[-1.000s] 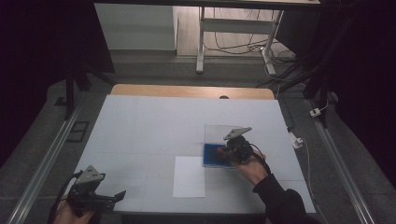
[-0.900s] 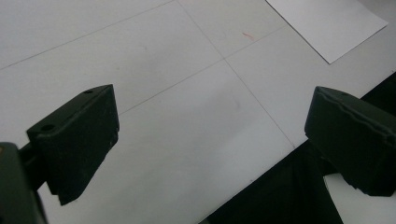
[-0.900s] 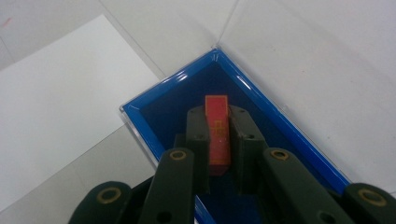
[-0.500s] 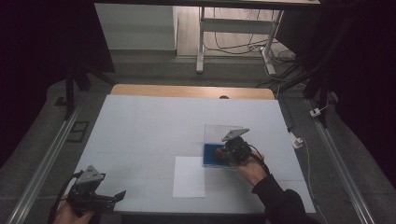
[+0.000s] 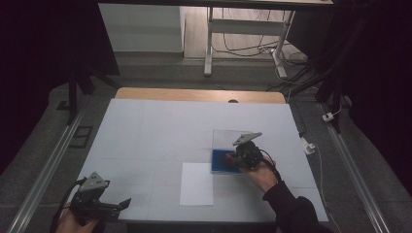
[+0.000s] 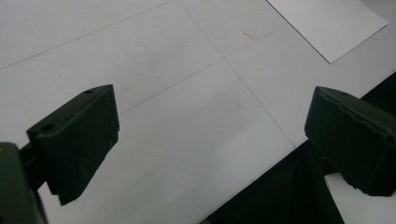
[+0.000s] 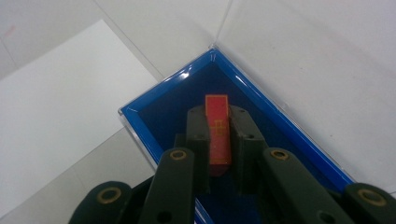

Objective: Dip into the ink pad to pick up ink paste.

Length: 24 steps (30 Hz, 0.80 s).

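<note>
Red against dark blue: the right gripper (image 7: 218, 135) has its jaws clamped edge-on upon a small red chip (image 7: 218, 128) with gold markings, held inside the blue tray (image 7: 140, 122) of a clear hinged case whose lid (image 5: 228, 137) lies open behind it. With so thin a piece pinched by its edges, I judge it could twist out or snap if squeezed harder, or catch the tray wall when moved. Well apart, the left gripper (image 6: 210, 140) hangs with jaws wide, holding nothing, over the white table (image 5: 155, 131). Counted: two grippers, one chip, one case, one white paper sheet (image 5: 197, 183).
</note>
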{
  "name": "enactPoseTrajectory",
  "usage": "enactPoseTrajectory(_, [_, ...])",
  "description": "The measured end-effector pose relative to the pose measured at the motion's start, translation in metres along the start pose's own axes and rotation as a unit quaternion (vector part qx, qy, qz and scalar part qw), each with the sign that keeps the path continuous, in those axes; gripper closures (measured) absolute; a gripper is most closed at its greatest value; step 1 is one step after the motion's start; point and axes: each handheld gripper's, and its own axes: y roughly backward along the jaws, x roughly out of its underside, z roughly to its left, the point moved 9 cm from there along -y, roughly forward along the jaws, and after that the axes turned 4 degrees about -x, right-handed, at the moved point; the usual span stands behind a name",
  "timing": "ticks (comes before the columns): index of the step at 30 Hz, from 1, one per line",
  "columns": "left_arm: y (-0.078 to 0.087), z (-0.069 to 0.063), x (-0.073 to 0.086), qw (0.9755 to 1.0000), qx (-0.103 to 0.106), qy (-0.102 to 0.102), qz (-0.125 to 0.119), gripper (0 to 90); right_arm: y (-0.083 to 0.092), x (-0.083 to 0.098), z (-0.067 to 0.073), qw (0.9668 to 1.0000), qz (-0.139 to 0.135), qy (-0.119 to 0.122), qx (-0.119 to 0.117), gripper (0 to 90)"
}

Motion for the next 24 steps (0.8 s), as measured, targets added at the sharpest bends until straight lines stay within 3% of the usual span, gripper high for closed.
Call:
enactPoseTrajectory(4, [0.0, 0.0, 0.0, 1.0, 0.0, 0.0, 0.0, 3.8, -0.001, -0.001, 0.006, 0.9993, 0.008, 0.028, 0.022, 80.4])
enactPoseTrajectory(6, [0.0, 0.0, 0.0, 1.0, 0.0, 0.0, 0.0, 3.8, -0.001, -0.001, 0.005, 0.9992, 0.008, 0.031, 0.024, 80.4])
enactPoseTrajectory(13, [0.0, 0.0, 0.0, 1.0, 0.0, -0.001, 0.0, 3.9, 0.001, 0.002, -0.005, 0.9991, -0.014, -0.029, -0.027, 80.4])
enactPoseTrajectory(24, [0.0, 0.0, 0.0, 1.0, 0.001, -0.001, -0.002, 3.9, 0.002, 0.002, -0.002, 0.9999, -0.01, -0.006, -0.012, 79.8])
